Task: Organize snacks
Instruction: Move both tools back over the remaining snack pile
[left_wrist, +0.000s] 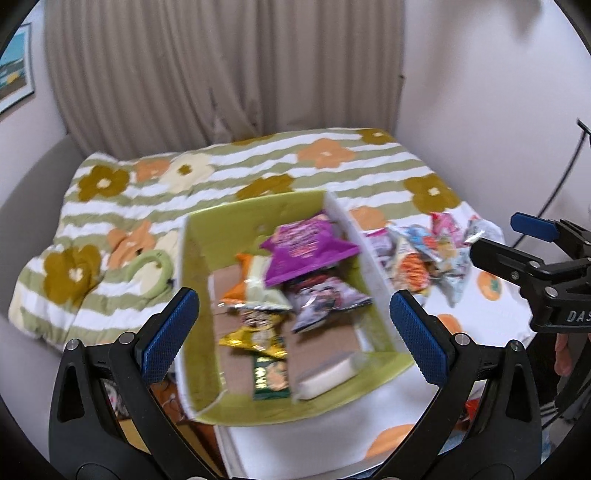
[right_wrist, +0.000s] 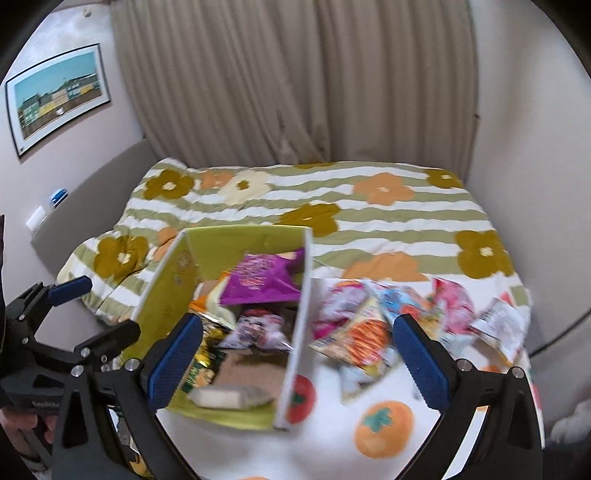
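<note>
Sorting snacks: my left hand-held gripper (left_wrist: 293, 334) and right hand-held gripper (right_wrist: 299, 360), both spread and empty, hover over the box (right_wrist: 168, 291) on the bed (right_wrist: 388, 218); next I'd pinch a loose packet (right_wrist: 364, 334) beside it.

Floral quilt (right_wrist: 369, 218), curtain (right_wrist: 295, 81), framed pic (right_wrist: 55, 99)

My left gripper (left_wrist: 293, 332) hangs wide open above the green box (left_wrist: 207, 258), where a purple packet (left_wrist: 306, 251) tops other snacks. More packets (left_wrist: 424, 254) lie heaped right of it on the flowered blanket (left_wrist: 258, 166); my right gripper (left_wrist: 495, 240) enters from the right.
</note>
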